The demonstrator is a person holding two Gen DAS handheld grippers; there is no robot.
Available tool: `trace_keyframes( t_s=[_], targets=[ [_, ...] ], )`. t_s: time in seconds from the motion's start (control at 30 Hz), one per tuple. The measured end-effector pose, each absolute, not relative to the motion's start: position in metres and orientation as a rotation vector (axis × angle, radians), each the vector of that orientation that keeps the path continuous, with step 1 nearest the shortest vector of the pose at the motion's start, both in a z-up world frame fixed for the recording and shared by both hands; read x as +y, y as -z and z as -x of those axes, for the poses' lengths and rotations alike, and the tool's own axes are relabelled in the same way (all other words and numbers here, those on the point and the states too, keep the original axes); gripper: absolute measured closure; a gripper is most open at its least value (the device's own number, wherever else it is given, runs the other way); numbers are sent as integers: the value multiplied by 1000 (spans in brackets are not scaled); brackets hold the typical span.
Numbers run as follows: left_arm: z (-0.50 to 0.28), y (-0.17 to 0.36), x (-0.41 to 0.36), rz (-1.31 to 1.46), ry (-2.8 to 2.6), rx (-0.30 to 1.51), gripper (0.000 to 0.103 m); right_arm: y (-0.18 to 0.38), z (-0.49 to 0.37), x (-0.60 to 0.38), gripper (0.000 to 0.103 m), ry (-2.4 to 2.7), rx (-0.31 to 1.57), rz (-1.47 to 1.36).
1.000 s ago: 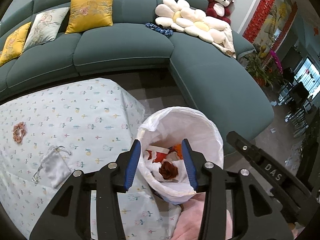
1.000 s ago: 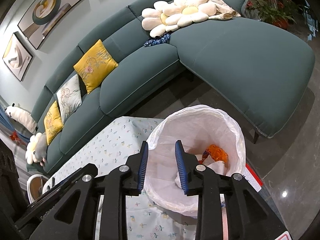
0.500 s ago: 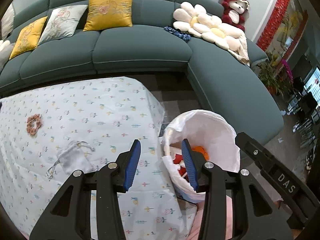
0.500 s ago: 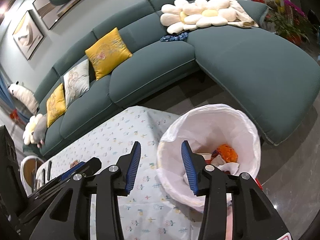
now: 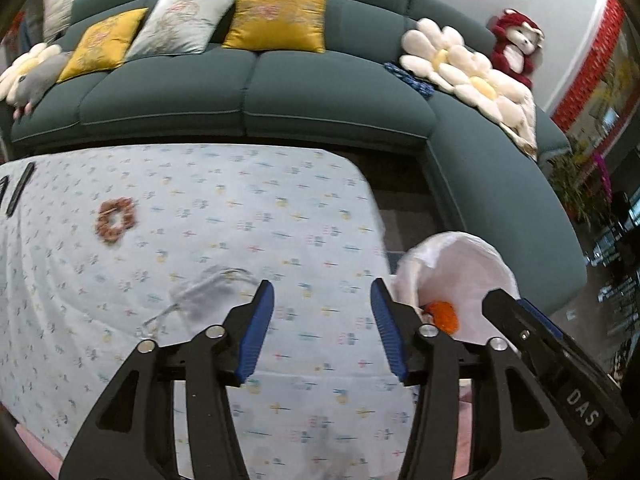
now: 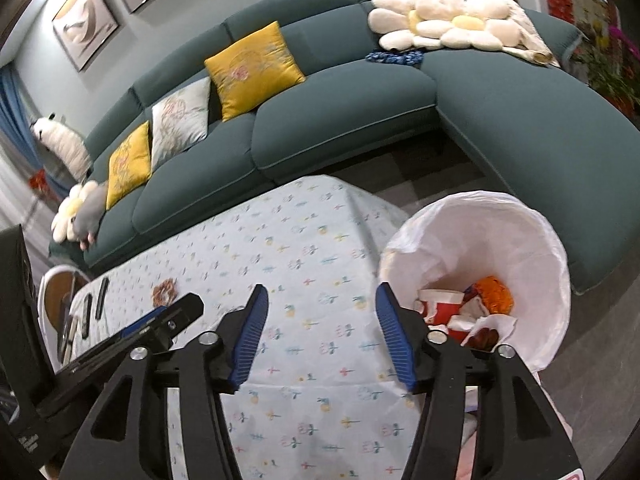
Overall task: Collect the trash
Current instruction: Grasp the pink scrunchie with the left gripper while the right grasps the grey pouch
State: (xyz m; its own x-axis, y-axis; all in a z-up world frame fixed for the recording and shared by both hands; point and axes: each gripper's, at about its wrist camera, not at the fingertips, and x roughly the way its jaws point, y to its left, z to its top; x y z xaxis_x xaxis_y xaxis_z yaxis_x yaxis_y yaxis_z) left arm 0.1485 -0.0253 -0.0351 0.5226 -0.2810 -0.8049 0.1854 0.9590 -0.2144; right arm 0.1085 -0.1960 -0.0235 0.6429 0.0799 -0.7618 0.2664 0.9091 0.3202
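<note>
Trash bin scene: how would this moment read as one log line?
left tool: empty, opening | right tool: empty, opening | trash bin: holds trash | table: scrunchie, pouch

White-lined trash bin (image 6: 480, 248) standing upright beside the table's right end, mouth open, holding crumpled white paper (image 6: 494, 322), a red-and-white carton (image 6: 442, 306), an orange crinkled wrapper (image 6: 494, 288) and a brown scrap (image 6: 486, 336) at its bottom
</note>
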Motion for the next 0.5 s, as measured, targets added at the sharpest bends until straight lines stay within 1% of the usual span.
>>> trace_keyframes(
  t_s=[0.2,0.3,0.5],
  targets=[
    [-154,45,16,130,210,986,50,32,-118,-159,46,62,919,-376],
    [-156,51,36,138,178,990,50,37,-125,-139,44,43,940,-348],
    [-160,61,74,151,116,997,50,49,-139,-100,44,-4,989,-294]
  ],
)
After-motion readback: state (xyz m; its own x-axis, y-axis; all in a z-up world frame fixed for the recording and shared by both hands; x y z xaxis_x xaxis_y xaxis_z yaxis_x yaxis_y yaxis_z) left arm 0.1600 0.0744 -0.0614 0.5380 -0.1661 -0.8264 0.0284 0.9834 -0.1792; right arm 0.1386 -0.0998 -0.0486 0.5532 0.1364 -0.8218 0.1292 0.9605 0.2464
